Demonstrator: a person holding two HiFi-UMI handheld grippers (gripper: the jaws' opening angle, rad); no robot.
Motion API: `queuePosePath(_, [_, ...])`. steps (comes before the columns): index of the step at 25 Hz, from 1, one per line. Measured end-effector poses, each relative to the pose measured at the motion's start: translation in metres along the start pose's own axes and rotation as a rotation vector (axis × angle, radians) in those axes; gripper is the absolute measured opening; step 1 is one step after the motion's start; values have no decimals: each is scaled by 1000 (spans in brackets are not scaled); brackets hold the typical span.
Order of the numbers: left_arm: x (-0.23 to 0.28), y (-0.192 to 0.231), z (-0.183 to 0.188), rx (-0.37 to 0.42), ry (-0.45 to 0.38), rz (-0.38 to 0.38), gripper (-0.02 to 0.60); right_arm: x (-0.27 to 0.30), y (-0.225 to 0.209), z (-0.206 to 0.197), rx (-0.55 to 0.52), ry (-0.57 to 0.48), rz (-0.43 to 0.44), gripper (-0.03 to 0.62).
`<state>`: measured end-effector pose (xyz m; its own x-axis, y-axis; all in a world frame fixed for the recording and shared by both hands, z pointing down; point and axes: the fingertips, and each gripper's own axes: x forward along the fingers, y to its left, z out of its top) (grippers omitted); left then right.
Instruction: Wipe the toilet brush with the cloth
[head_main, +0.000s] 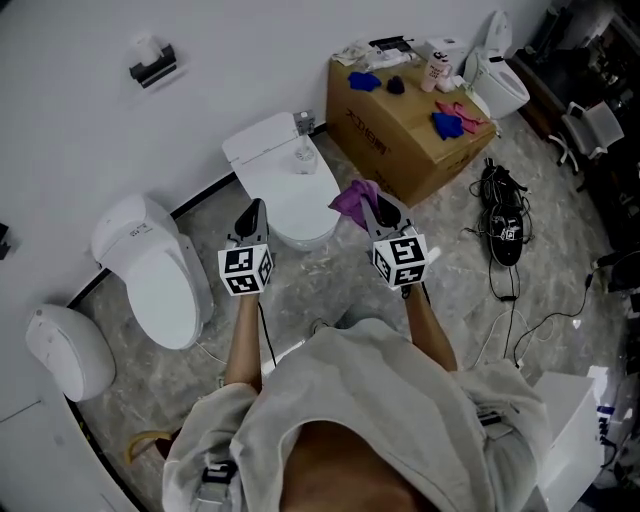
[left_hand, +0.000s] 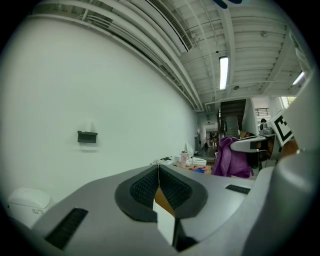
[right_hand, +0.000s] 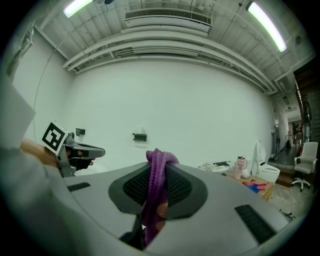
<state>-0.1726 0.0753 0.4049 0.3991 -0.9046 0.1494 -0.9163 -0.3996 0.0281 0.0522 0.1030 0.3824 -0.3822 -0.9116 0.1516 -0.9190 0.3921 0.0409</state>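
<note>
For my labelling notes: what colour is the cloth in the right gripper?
Purple cloth, clearest in the right gripper view.

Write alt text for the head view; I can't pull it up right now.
Seen from above, the person's right gripper clamps a purple cloth beside the left gripper, which is shut and empty; both are held over a white toilet. Other white toilets stand at left, and a cluttered cardboard box sits behind.

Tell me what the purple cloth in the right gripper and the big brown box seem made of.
The purple cloth looks like soft matte fabric, maybe microfibre: it bunches and hangs in folds. The brown box looks like cardboard: matte tan, folded edges, printed side.
</note>
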Motion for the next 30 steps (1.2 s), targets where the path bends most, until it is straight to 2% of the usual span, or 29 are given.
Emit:
queuePosePath(11, [60,6,-11,14,39,-48,21,46,-29,-18,39,25,-22,64])
queuePosePath(23, [178,36,8,39,62,-16,21,175,-88,-5,74,15,45,64])
queuePosePath(30, [252,51,6,14,97,2,21,245,-123,-5,86,43,91,64])
